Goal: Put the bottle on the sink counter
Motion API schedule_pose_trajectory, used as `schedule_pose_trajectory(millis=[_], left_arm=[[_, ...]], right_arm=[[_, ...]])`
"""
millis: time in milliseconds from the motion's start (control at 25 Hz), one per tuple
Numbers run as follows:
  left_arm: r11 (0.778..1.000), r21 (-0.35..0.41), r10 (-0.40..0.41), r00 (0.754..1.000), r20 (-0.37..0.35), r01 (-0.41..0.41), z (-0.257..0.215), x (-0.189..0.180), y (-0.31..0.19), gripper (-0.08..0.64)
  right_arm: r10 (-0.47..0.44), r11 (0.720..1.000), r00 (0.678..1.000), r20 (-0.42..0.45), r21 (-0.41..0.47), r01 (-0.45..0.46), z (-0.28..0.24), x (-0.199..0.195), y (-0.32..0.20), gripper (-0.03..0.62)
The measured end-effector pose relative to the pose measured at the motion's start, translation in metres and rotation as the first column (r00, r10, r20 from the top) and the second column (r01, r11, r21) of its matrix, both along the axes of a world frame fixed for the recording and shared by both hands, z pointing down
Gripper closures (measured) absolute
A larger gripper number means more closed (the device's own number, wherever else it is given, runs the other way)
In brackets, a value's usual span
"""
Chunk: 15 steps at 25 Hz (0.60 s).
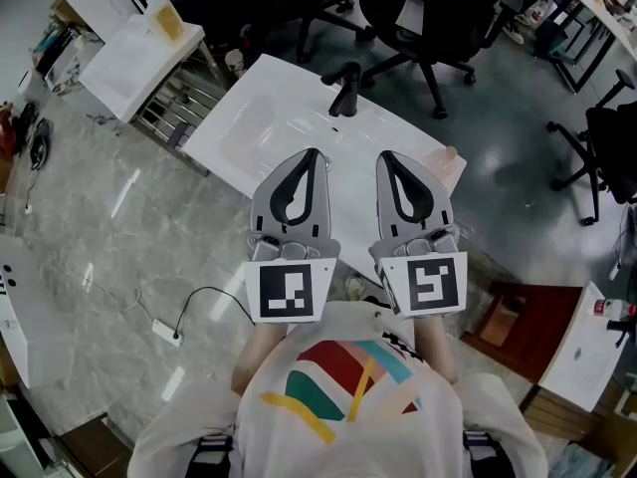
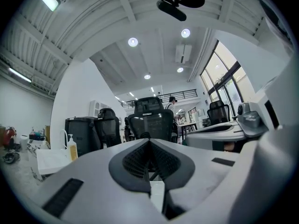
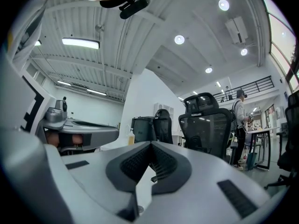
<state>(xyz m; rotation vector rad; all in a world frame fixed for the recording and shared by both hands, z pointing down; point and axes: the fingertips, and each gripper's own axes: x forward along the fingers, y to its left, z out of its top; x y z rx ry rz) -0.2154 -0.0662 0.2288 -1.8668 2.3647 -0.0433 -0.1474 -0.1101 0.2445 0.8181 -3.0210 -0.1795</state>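
A clear bottle of yellow liquid with a pump top [image 1: 164,18] stands on a white side table [image 1: 129,63] at the far left. It also shows small in the left gripper view [image 2: 71,148] and the right gripper view [image 3: 131,136]. The white sink counter [image 1: 249,127] with its black faucet [image 1: 345,88] lies just ahead of me. My left gripper [image 1: 312,153] and right gripper [image 1: 386,157] are held side by side above the counter's near edge. Both point forward, shut and empty. Their jaws meet at the tips in the left gripper view [image 2: 149,141] and the right gripper view [image 3: 150,145].
A small pinkish object [image 1: 450,157] sits at the counter's right corner. Black office chairs [image 1: 418,18] stand behind the counter. A metal rack [image 1: 174,113] sits under the side table. A power strip with cable [image 1: 167,332] lies on the grey floor at left. A person [image 3: 239,113] stands far off.
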Motion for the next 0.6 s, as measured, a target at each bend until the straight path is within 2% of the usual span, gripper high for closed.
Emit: schedule_pose_trajectory(millis=[360, 600], left_arm=[[0.999, -0.027, 0.035, 0.999, 0.01, -0.035, 0.007, 0.005, -0.009, 0.543], [0.998, -0.041, 0.048, 0.999, 0.007, -0.048, 0.01, 0.002, -0.014, 0.543]], right_arm=[[0.003, 1.0, 1.0, -0.017, -0.007, -0.004, 0.005, 0.002, -0.002, 0.581], [-0.002, 1.0, 0.999, 0.035, 0.025, 0.001, -0.007, -0.004, -0.005, 0.581]])
